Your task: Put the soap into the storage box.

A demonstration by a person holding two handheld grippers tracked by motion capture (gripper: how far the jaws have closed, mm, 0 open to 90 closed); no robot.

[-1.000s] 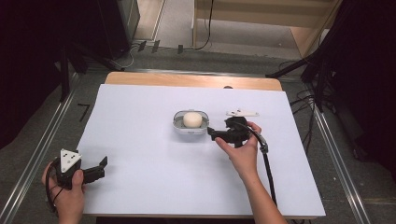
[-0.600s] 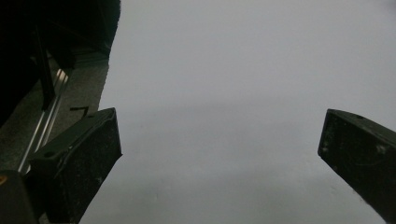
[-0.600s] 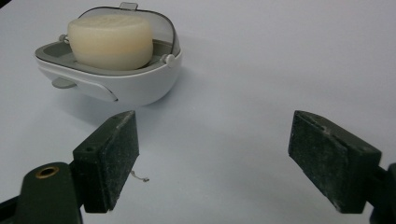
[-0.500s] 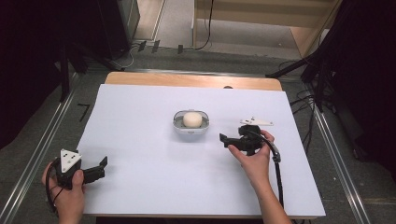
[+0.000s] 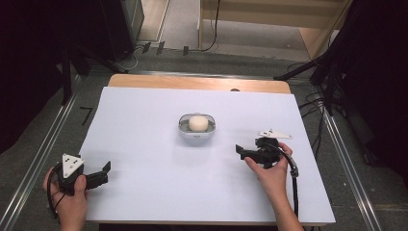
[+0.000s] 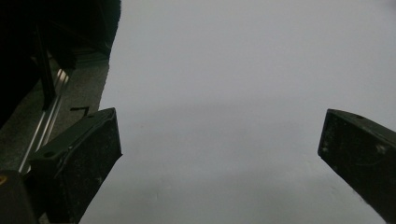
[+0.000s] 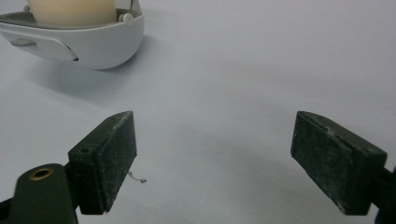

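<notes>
Right gripper [image 5: 239,149] jaws spread, just been opening, nothing between them, near table's [image 5: 144,120] right edge. Bowl [image 5: 197,131] with cream ball [image 5: 197,123] sits mid-table. Left gripper [image 5: 106,167] spread, empty, near-left corner.

claws [image 5: 239,150]: black, matte pads | plates: grey, three-cornered | cables: black

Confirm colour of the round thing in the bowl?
Cream, pale off-white round thing in a white bowl; clearest in the high view.

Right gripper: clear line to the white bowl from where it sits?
Probably yes. The right gripper is open and empty, fingers aimed toward the white bowl, with bare table between them.
</notes>
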